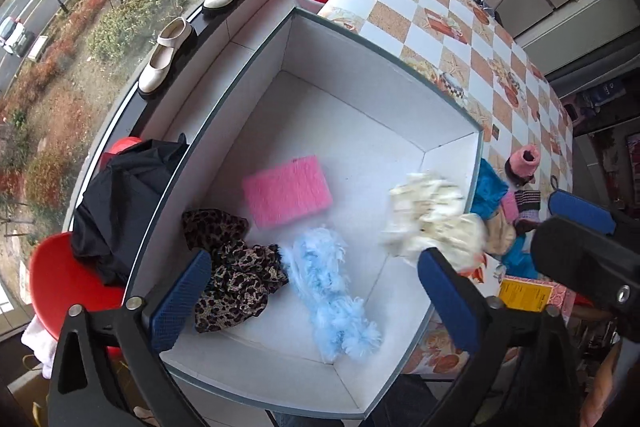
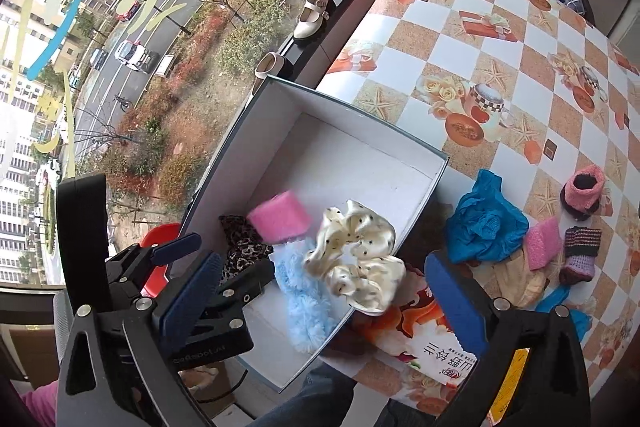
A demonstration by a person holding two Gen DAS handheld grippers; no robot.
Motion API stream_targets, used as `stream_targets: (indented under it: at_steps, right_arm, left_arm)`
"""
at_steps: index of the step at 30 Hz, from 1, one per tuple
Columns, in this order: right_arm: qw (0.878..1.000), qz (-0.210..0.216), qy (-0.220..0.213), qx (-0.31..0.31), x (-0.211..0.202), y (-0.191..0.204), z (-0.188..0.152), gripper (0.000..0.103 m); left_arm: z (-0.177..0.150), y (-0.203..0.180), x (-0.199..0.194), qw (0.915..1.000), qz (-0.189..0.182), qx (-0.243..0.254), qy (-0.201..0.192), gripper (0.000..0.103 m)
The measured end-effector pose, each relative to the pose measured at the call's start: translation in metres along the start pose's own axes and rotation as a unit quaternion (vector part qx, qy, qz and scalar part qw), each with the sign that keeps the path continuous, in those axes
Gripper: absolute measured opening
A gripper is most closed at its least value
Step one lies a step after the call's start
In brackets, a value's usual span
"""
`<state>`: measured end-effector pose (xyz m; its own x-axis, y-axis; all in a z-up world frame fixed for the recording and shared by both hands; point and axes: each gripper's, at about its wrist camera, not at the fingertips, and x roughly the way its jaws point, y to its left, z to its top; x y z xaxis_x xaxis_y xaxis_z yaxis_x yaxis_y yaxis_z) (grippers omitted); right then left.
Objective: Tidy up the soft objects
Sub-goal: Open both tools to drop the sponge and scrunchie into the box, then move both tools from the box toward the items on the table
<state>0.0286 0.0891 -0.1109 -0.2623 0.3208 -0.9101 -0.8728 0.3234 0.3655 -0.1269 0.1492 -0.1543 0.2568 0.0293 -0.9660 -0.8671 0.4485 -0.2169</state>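
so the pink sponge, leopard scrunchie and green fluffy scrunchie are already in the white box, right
Not quite: the fluffy scrunchie is light blue, not green, as the left wrist view shows. The pink sponge and leopard scrunchie are indeed in the white box.

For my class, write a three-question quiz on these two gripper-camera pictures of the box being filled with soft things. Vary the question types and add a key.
1. True or false: the pink sponge lies inside the white box.
2. Which item is blurred at the box's edge in the left wrist view? A) leopard-print scrunchie B) cream polka-dot scrunchie C) fluffy light blue scrunchie
3. Fill in: the blue crumpled cloth lies outside the box on the ____ tablecloth.

Key: 1 true; 2 B; 3 checkered.
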Motion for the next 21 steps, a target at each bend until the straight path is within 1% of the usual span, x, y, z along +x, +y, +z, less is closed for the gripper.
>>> stream_targets:
  at_steps: [4, 9, 13, 16, 21]
  right_arm:
    - [1.0, 0.004, -0.008, 0.017, -0.011, -0.009, -0.001, 0.102]
    - [0.998, 0.018, -0.014, 0.058, -0.04, -0.033, -0.01, 0.102]
    - [0.995, 0.002, -0.015, 0.1, -0.074, -0.065, -0.024, 0.102]
    - [0.99, 0.004, -0.021, 0.139, -0.1, -0.096, -0.041, 0.102]
    - [0.98, -0.029, -0.033, 0.194, -0.136, -0.154, -0.07, 0.102]
  left_arm:
    - [0.004, 0.0, -0.002, 0.9996, -0.025, -0.013, 0.001, 0.102]
    - [0.003, -0.014, -0.014, 0.9987, -0.05, -0.001, 0.004, 0.102]
    - [0.0, -0.038, -0.017, 0.9967, -0.073, 0.026, 0.023, 0.103]
    - [-0.004, -0.061, -0.015, 0.9938, -0.09, 0.049, 0.044, 0.103]
    - [-0.011, -0.103, -0.009, 0.9889, -0.09, 0.1, 0.063, 0.103]
